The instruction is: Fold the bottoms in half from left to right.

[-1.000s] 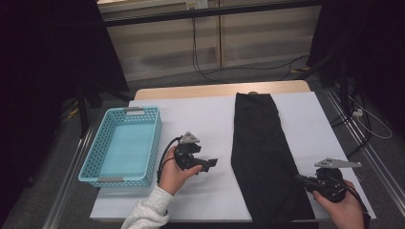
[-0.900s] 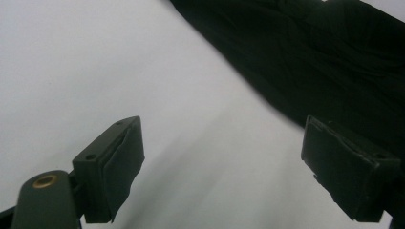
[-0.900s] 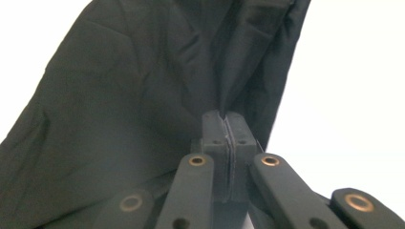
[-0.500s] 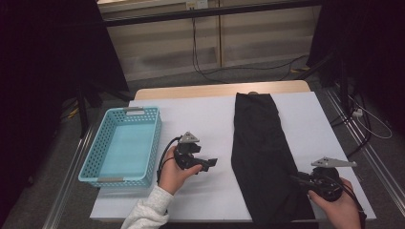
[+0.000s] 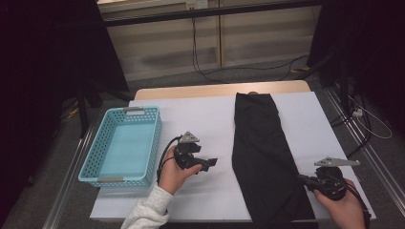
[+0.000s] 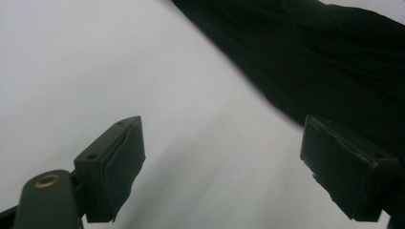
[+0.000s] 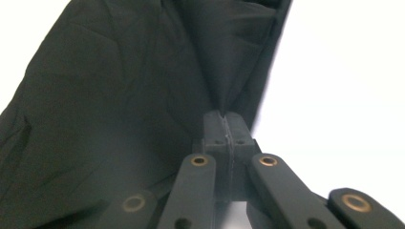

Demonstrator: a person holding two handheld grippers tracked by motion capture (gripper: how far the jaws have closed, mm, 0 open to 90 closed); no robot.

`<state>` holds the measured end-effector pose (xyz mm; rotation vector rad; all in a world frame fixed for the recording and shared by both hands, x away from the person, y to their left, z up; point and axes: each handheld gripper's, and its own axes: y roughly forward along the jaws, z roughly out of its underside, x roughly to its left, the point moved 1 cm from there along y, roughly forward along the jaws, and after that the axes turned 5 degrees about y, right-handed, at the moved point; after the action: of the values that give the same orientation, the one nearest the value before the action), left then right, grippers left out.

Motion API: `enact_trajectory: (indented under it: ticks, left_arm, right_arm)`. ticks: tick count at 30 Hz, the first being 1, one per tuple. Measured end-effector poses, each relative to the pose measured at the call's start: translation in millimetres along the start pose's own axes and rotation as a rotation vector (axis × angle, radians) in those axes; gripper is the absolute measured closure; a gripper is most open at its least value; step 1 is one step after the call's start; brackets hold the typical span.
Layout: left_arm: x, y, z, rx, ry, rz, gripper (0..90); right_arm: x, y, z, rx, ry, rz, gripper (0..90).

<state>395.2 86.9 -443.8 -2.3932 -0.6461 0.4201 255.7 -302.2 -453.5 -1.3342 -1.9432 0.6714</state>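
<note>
A long black cloth [image 5: 260,143] lies flat down the right half of the white table [image 5: 200,114]. My right gripper [image 5: 302,178] is at the cloth's near right edge. In the right gripper view its jaws have just been closing, and my right gripper [image 7: 224,119] is now shut on a pinched fold of the black cloth [image 7: 119,95]. My left gripper [image 5: 212,163] rests low on the bare table just left of the cloth, pointing at it. In the left gripper view my left gripper [image 6: 222,167] is open with only table between the pads, and the black cloth [image 6: 334,57] lies just beyond.
A light blue plastic basket [image 5: 98,152] stands on the table's left side, with nothing inside. Dark stands and cables sit on the floor around the table. The table's near edge runs close to both hands.
</note>
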Motion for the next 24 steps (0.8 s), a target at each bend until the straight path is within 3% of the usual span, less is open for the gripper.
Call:
enact_trajectory:
  ticks: [7,9,18,24]
  left_arm:
    - [-0.2,0.1,-0.2,-0.001,0.003,-0.001,15.0]
    - [-0.1,0.1,0.0,0.0,0.001,0.0,15.0]
    - [4.4,-4.2,1.1,0.006,-0.003,-0.018,14.9]
    - [6.2,-5.9,3.4,0.009,0.0,-0.023,14.2]
  right_arm:
    - [-0.4,-0.1,-1.0,-0.006,0.002,0.001,86.4]
    - [1.9,0.2,-3.4,-0.026,0.008,0.01,76.3]
    - [8.5,9.0,-23.6,-0.113,-0.044,0.092,40.2]
    - [13.7,18.0,-40.5,-0.131,-0.072,0.091,32.5]
